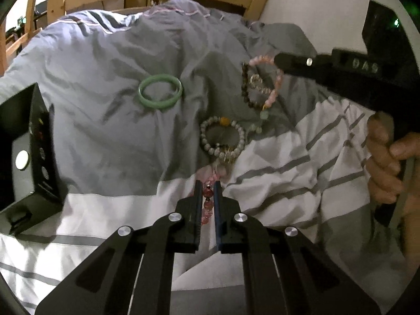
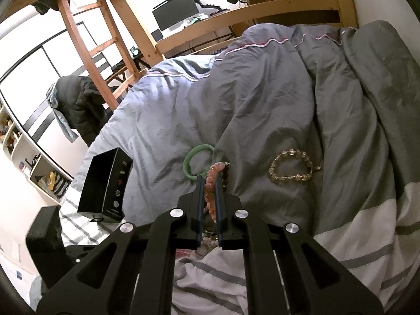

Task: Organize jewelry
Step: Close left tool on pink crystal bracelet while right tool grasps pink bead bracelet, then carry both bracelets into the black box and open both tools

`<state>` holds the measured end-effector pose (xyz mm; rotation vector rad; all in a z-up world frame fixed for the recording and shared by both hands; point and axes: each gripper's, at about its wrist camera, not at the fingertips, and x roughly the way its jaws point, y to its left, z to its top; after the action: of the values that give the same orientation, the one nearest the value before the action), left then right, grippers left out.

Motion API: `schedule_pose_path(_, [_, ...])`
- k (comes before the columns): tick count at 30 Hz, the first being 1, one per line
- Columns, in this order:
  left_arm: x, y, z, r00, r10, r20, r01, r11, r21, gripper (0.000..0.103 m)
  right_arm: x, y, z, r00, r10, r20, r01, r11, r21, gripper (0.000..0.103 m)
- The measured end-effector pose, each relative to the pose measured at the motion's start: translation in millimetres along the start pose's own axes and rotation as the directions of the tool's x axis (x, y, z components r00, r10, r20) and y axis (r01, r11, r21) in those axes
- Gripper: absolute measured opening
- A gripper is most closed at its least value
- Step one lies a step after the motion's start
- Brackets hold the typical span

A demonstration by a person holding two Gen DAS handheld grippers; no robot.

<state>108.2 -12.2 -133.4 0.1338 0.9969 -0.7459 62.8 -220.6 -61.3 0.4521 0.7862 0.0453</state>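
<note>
Lying on the bed: a bangle in the middle, with a box standing far off to its left. Sitting right of the bangle and nearer: a bead bracelet. Hanging above the bed to the right, pinched in the right gripper: two bracelets together. Squeezing a bead string near the front: the left gripper. Resting alone, far right of the bangle: a chain bracelet. Standing behind the bed: a rail, a ladder and a screen.
</note>
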Motion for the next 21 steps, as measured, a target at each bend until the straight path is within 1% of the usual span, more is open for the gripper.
schedule_pose_path(4, [-8, -2, 5, 1.0, 0.007, 0.028, -0.007, 1.0, -0.007, 0.008, -2, 2, 0, 1.0, 0.004, 0.001, -0.004, 1.0, -0.005, 0.009])
schedule_pose_path(10, [-46, 8, 18, 0.994, 0.045, 0.104, -0.041, 0.999, -0.036, 0.008, -6, 15, 3, 1.0, 0.011, -0.003, -0.011, 0.999, -0.042, 0.009])
schedule_pose_path(13, [-61, 14, 23, 0.989, 0.072, 0.127, -0.067, 0.997, -0.048, 0.008, -8, 30, 4, 1.0, 0.007, -0.01, -0.007, 0.997, -0.081, 0.009])
schedule_pose_path(18, [-83, 32, 29, 0.979, 0.131, 0.154, -0.119, 0.989, -0.088, 0.008, -7, 62, 5, 0.999, -0.032, -0.032, 0.026, 0.985, -0.17, 0.009])
schedule_pose_path(21, [-95, 42, 29, 0.973, 0.164, 0.161, -0.148, 0.983, -0.109, 0.008, -3, 78, 7, 0.998, -0.042, -0.049, 0.031, 0.98, -0.195, 0.009])
